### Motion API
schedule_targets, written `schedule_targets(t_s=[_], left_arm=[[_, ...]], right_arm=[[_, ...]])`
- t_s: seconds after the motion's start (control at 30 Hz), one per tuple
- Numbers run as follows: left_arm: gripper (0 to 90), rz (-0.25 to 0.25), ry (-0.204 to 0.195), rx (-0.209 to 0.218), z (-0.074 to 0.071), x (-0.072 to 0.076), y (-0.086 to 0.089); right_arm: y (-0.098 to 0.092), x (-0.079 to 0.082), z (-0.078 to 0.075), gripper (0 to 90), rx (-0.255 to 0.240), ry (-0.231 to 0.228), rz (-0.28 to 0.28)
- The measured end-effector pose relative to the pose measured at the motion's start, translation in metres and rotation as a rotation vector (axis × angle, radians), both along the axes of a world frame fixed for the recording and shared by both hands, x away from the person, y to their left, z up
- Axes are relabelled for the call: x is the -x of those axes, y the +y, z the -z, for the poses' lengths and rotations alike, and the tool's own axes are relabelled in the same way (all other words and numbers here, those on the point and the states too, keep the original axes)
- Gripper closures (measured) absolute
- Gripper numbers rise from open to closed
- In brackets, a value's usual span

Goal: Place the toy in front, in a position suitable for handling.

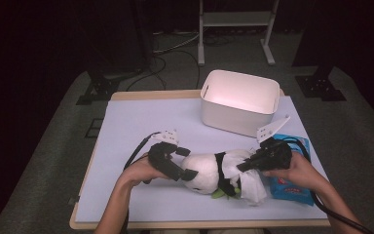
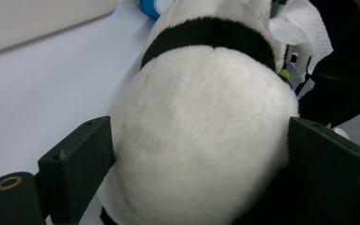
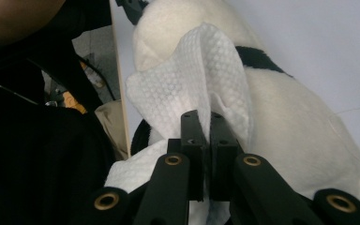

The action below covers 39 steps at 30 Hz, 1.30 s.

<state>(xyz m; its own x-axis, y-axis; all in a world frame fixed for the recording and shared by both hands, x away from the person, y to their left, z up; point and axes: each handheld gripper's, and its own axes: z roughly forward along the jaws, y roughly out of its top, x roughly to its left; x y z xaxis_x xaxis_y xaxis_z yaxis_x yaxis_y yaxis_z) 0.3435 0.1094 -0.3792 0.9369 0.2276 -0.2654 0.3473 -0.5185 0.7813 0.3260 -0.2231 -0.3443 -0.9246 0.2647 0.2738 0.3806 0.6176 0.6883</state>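
I see the plush panda [image 1: 209, 173] lying on its side on the table [image 1: 141, 126], in front of the white bin [image 1: 238, 101] & just left of the blue wipes pack [image 1: 292, 187]. My L gripper [image 1: 182, 163] straddles the panda's round white end, jaws spread wide w/ pads at the fur on both sides, though I can't tell if they press. My R gripper [image 3: 205, 140] is clenched on a white wipe [image 3: 192, 89], held against the panda's other end.

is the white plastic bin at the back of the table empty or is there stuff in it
Empty, as far as visible: the white plastic bin shows only bare inner walls in the high view; its floor is hidden.
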Motion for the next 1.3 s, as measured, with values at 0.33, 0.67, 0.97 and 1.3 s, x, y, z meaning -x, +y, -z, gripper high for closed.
schedule_targets(t_s=[0.33, 0.67, 0.97, 1.3], left_arm=[[19.1, 0.046, -0.078, -0.017, 0.003, 0.008, -0.001], [19.0, 0.055, -0.093, -0.011, 0.007, 0.012, 0.002], [5.3, 0.007, -0.033, -0.004, 0.009, 0.009, 0.001], [4.4, 0.058, 0.020, -0.069, 0.012, 0.004, -0.014]], right_arm=[[0.013, 0.001, -0.020, 86.6, -0.005, -0.050, -0.024], [0.019, -0.013, -0.022, 86.6, 0.008, -0.055, 0.001], [-0.002, -0.007, -0.008, 86.6, 0.011, -0.014, 0.017], [-0.001, -0.003, 0.002, 86.8, 0.015, 0.023, -0.015]])
